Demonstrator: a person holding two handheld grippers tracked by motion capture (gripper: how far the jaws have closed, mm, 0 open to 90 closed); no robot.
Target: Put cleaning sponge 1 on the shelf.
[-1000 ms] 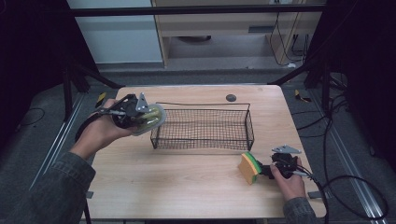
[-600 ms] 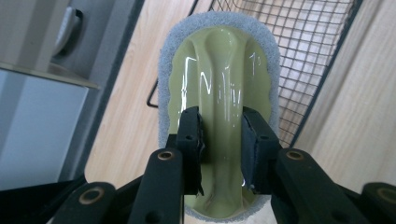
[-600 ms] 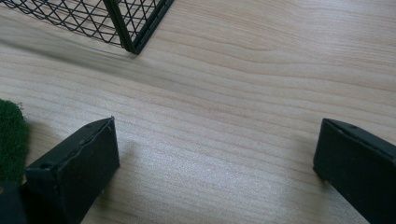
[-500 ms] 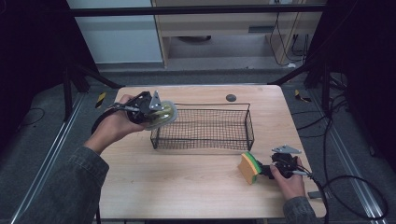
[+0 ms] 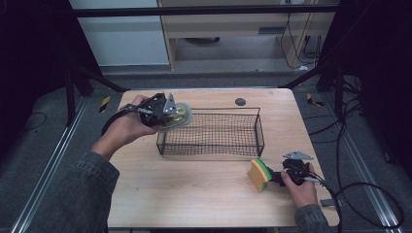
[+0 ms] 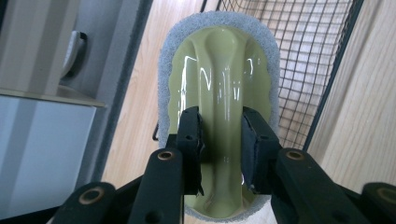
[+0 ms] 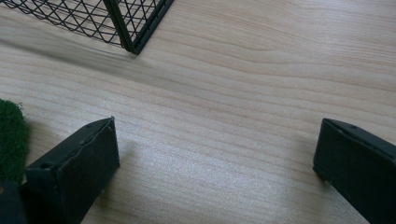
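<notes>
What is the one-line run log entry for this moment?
left gripper: shut on scrubber | at basket corner | right gripper: open, beside sponge

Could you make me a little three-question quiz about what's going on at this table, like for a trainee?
1. True or false: the left gripper has its jaws clamped on the ridge of a pale green scrubber with a grey pad.
2. Where does the yellow and green sponge lie?
A. inside the wire basket
B. on the table beside the right gripper
C. on the floor
3. Fill in: the right gripper's jaws stand ____ over bare wood.

Key: 1 true; 2 B; 3 open.
</notes>
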